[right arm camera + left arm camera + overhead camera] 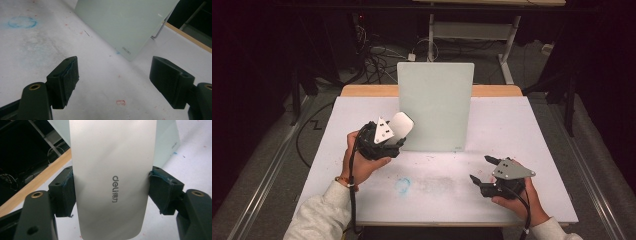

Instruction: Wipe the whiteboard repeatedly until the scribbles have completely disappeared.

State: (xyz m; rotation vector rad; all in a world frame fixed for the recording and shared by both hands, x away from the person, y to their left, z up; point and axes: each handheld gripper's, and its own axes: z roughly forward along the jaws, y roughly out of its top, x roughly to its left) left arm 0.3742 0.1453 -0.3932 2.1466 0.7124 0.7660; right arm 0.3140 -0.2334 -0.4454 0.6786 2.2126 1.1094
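A pale frosted-glass board (435,105) stands upright at the back middle of the white table (512,130). My left gripper (398,132) is raised just left of the board's lower left part, shut on a white deli eraser (402,123). In the left gripper view the eraser (112,170) runs lengthwise between the two pads (65,192), with the board (167,142) behind it. My right gripper (482,168) rests low near the front right of the table, open and holding nothing. In the right gripper view its jaws (116,75) stand wide apart, pointing toward the board (125,20).
A faint blue ring smudge (402,185) marks the table's front middle, also in the right gripper view (22,22). A small red stamp mark (121,102) lies between the right jaws. A wooden strip (367,90) edges the table's back. Cables (377,55) and a desk frame (507,55) stand beyond.
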